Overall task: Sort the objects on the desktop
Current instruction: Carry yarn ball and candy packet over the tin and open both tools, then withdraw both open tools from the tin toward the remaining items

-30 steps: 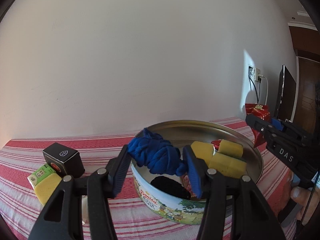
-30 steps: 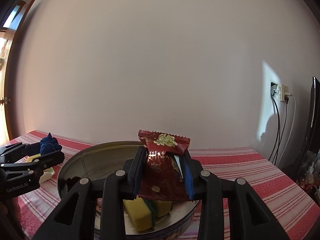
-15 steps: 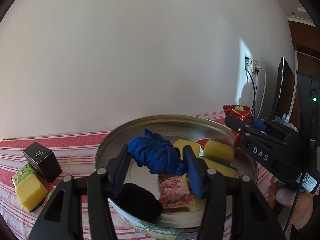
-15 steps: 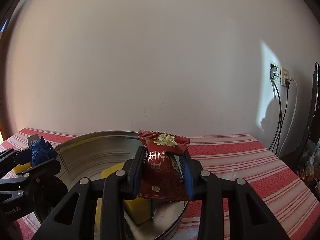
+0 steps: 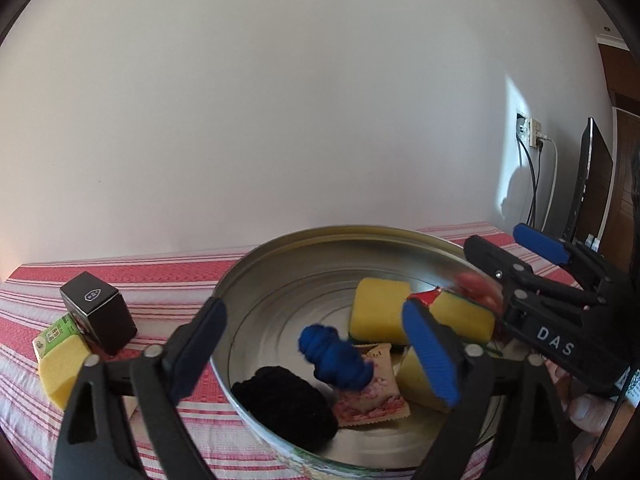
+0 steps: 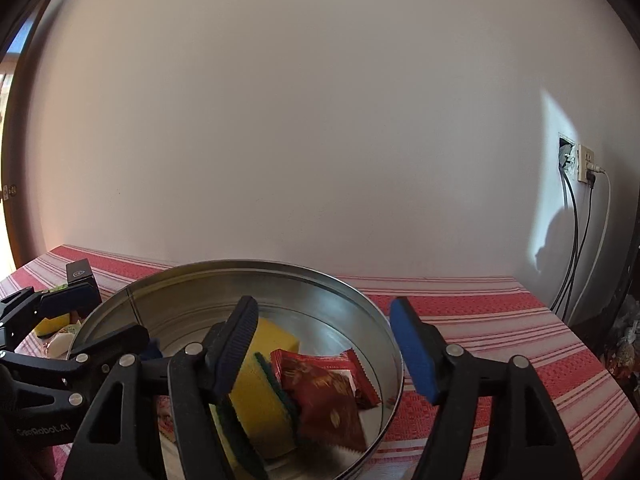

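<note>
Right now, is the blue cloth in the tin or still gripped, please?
In the tin: the blue cloth lies clear of the left gripper's open jaws.

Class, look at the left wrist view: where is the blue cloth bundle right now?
The blue cloth bundle sits inside the round metal tin, between the open jaws, over the pink packet, beside the black bundle.

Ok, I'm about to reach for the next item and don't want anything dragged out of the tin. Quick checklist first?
1. left hand-held gripper open, jaws just opened: ok.
2. blue cloth bundle free of the pads, in the tin: ok.
3. right hand-held gripper open, jaws just opened: ok.
4. red snack packet released in the tin: ok.
5. Packet settled: cannot tell, blurred.
6. black box and yellow sponge outside the tin: not ok.
</note>
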